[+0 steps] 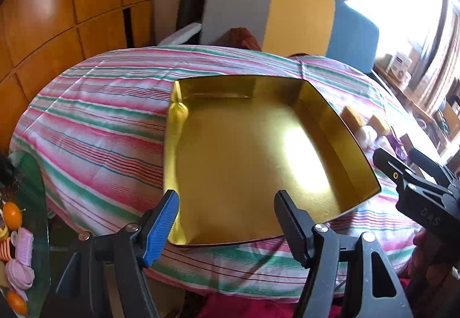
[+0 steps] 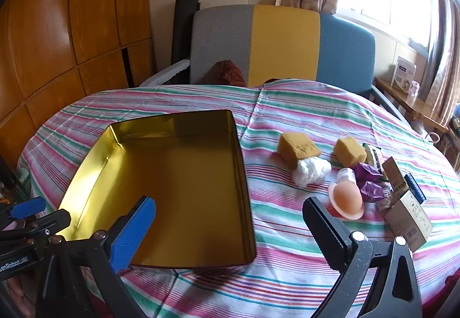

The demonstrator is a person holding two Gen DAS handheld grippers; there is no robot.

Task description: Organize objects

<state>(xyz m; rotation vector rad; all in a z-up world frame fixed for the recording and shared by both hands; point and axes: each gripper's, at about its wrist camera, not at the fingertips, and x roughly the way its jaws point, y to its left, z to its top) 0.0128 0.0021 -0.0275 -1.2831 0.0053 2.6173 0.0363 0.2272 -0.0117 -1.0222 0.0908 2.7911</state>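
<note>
Left gripper [image 1: 227, 220] open over gold tin [image 1: 201, 162] near edge.

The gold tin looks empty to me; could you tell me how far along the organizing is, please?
Done: nothing; the gold tin is empty. In hand: nothing; the left gripper and right gripper are open. Left: the two sponges, white wad, purple wrapper and small box lie on the striped cloth.
</note>
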